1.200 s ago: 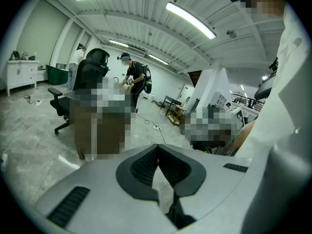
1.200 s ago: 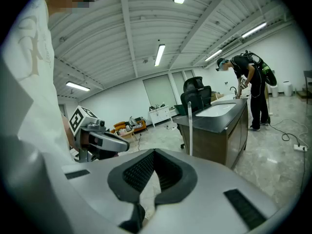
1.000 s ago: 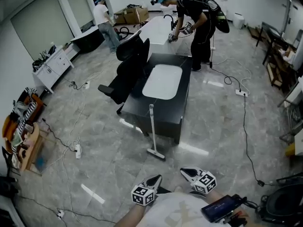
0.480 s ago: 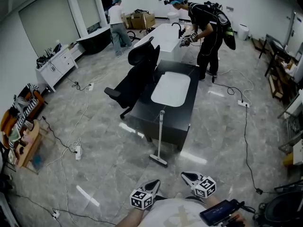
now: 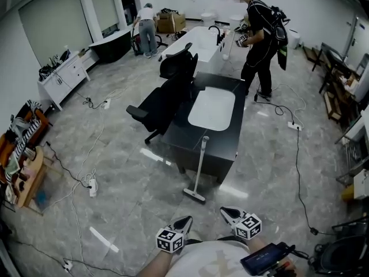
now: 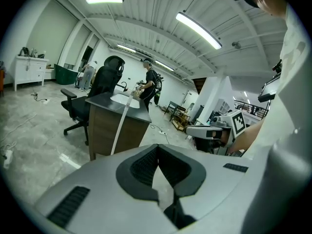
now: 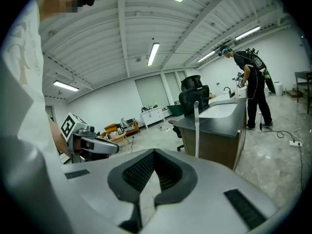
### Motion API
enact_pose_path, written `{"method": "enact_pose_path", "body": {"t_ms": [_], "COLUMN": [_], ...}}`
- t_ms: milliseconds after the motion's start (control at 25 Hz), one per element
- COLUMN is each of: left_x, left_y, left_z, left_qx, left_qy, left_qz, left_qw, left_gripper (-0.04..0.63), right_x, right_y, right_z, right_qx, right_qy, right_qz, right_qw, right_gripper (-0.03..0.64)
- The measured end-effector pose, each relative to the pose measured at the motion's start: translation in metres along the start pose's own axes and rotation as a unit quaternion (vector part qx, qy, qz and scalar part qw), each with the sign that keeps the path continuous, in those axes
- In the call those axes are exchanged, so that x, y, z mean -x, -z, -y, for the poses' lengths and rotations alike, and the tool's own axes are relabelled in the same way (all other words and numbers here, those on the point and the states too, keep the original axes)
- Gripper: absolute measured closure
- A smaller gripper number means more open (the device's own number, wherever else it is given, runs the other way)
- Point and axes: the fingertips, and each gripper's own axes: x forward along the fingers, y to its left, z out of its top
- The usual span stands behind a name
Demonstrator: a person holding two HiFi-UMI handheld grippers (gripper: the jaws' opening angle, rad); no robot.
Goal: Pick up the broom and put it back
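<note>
Both pairs of jaws are closed and hold nothing. The left gripper (image 5: 185, 219) and the right gripper (image 5: 226, 212) are held low, close in front of the person's body. They sit side by side a little apart, and their tips point out across the floor (image 5: 115, 172). Each gripper's own view shows its ribbed dark pads meeting at the tip with only bare floor showing through the gap.

The broom (image 5: 199, 167) stands well ahead of both grippers, out of reach of either. Its pale handle leans nearly upright against the near end of the dark worktop (image 5: 179, 133), and its head (image 5: 194, 195) rests on the grey marble floor just beside that end. In both gripper views the handle shows as a thin white line against the front of the worktop.

A white oval panel (image 5: 212, 108) lies on the worktop. A black office chair (image 5: 164, 94) stands against its left side. At the far end a person in black with a backpack (image 5: 260, 36) bends over a white counter (image 5: 193, 42), and another person (image 5: 147, 29) stands further back by some cardboard boxes (image 5: 171, 22). Cables and power strips trail over the floor, and a white cabinet (image 5: 63, 77) stands along the left wall.
</note>
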Motion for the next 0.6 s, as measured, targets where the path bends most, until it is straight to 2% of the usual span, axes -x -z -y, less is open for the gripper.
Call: {"method": "enact_pose_path", "body": {"t_ms": [360, 600], "left_x": [0.008, 0.005], "left_y": [-0.01, -0.015], "left_z": [-0.03, -0.043], "left_qx": [0.004, 0.01], "left_qy": [0.005, 0.004], "left_qz": [0.011, 0.015], "left_qw": [0.9999, 0.9998], "left_gripper": [0.584, 0.584], "right_x": [-0.022, -0.034], "right_y": [-0.016, -0.025], "right_z": [0.004, 0.002], "right_qx": [0.008, 0.02], "right_qy": [0.027, 0.025], "right_qz": [-0.005, -0.01], "right_qw": [1.0, 0.999], "right_gripper": [0.6, 0.6]}}
